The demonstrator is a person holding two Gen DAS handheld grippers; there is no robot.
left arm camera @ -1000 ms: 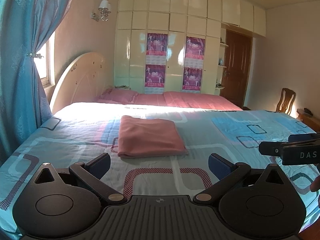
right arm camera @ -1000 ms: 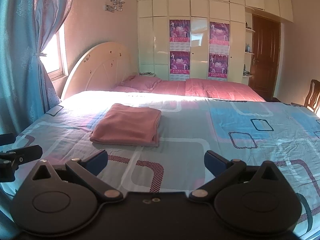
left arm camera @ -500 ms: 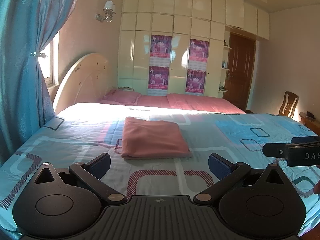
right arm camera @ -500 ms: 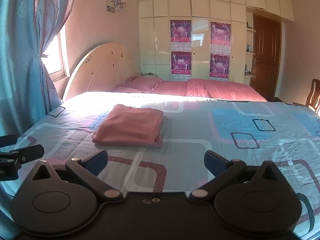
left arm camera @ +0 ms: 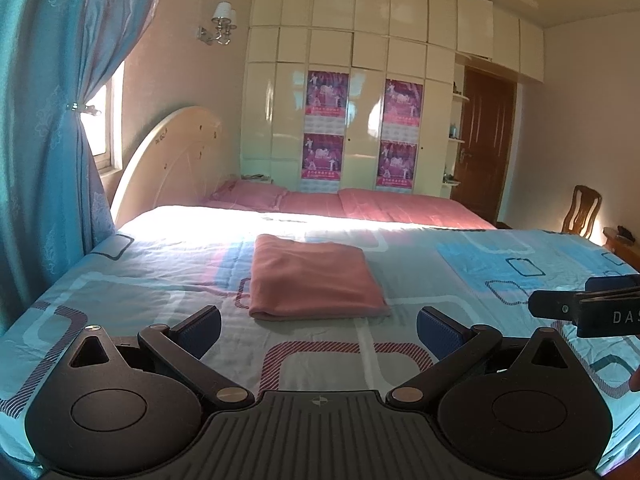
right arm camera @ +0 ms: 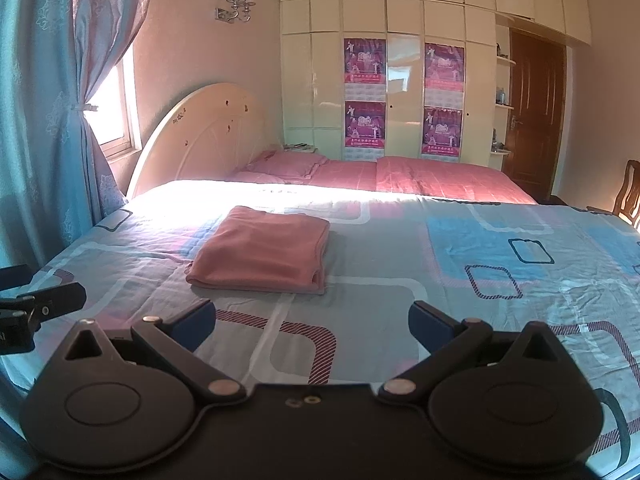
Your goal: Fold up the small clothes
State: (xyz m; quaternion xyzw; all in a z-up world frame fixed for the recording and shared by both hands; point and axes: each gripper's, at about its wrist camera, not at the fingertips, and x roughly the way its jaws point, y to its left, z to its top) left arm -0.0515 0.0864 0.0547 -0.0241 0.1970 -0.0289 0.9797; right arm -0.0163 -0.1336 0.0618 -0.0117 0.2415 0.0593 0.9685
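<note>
So the pink folded cloth (left arm camera: 316,280) is lying flat on the patterned bedspread (left arm camera: 500,264), and it looks like a neat rectangle already, several layers stacked with the fold edge facing the grippers. From the left gripper (left arm camera: 318,326) it sits pretty much dead ahead, 12 o'clock, maybe a hair toward 11, with a strip of bare bedspread between the fingertips and the near edge, so not touching. From the right gripper (right arm camera: 312,322) the same cloth (right arm camera: 264,252) is off at about 11 o'clock and a bit further out, so I'd say the left one is nearer and better lined up. Long axis is hard to call with the fisheye, it reads close to square, maybe a little longer running away from the cameras toward the pink pillows (right arm camera: 286,164) at 12. Both grippers have their blue pads (left arm camera: 200,330) spread wide apart, nothing between them, nothing touched, both just hanging above the near part of the bed. In the left view the other tool pokes in at 3 o'clock, and in the right view the left one shows at 9, so they're side by side and roughly level. My guess is the fold is basically done, and any further move would mean reaching forward to that near edge, left side first, since the stacked layers could slide if only the top one gets pinched
</note>
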